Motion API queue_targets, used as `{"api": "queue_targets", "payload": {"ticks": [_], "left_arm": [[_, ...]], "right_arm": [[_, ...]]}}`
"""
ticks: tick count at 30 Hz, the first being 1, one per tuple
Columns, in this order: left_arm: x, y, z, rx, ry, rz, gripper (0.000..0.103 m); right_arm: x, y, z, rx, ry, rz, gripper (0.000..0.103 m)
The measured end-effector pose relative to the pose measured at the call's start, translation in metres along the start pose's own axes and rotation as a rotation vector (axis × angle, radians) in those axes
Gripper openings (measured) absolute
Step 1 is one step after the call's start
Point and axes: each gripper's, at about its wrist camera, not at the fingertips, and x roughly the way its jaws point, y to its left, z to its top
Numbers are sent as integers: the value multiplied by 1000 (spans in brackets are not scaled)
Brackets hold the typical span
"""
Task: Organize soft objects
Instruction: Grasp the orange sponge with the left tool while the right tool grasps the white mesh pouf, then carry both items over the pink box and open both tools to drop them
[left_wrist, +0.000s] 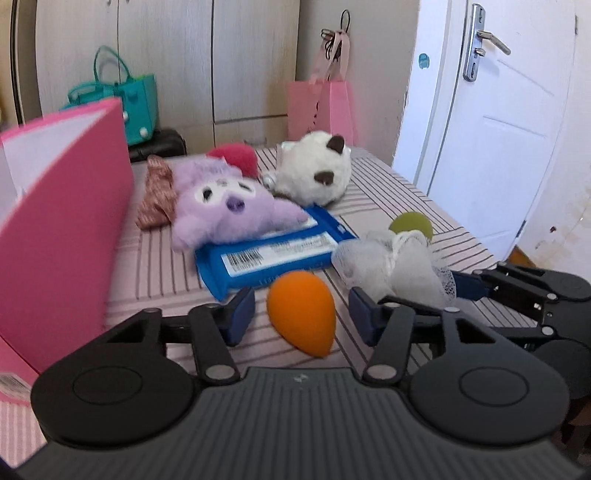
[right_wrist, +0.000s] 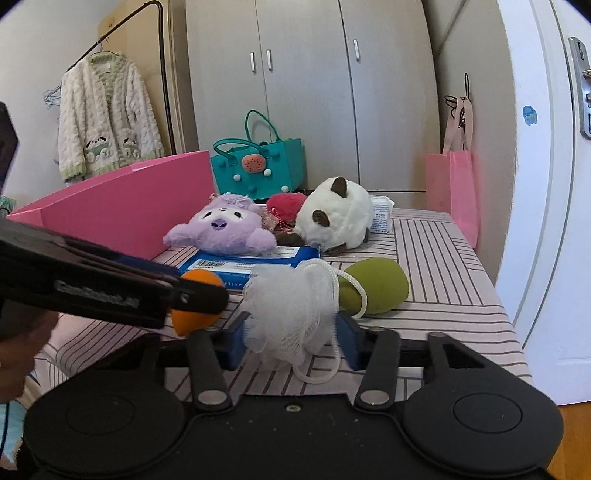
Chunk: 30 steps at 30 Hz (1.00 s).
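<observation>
Left gripper (left_wrist: 301, 314) straddling the orange sponge egg (left_wrist: 302, 312) on the striped desk (left_wrist: 424, 206) — jaws partly open, gaps showing on both sides, nothing gripped yet. Egg lying with its long axis slanting, pointed end toward the camera and to the right, blunt end toward the blue wipes pack (left_wrist: 273, 251).

Right gripper (right_wrist: 291, 330) bracketing the white mesh pouf (right_wrist: 291, 314) — jaws partly closed, pads meeting the mesh on both sides, apparently pinching it; firmness hard to judge. Green sponge egg (right_wrist: 376, 286) lying just beyond, to the right.

Pink box (left_wrist: 70, 229) standing open at left, nearer the left hand — likely the drop target.
</observation>
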Motion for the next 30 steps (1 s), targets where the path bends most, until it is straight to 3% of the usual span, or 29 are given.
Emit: {"api": "queue_targets", "payload": {"ticks": [7,21,30], "left_arm": [[11,3,-4,-30,22,8,39],[-20,6,-6,-19,-34,8,38],[-34,15,-12,-33,-13,19,38]], "right_arm": [[0,-5,-3,41,-6,17,29],[-17,8,2,40,-28,29,22],[-28,20,6,30,-21,41,21]]}}
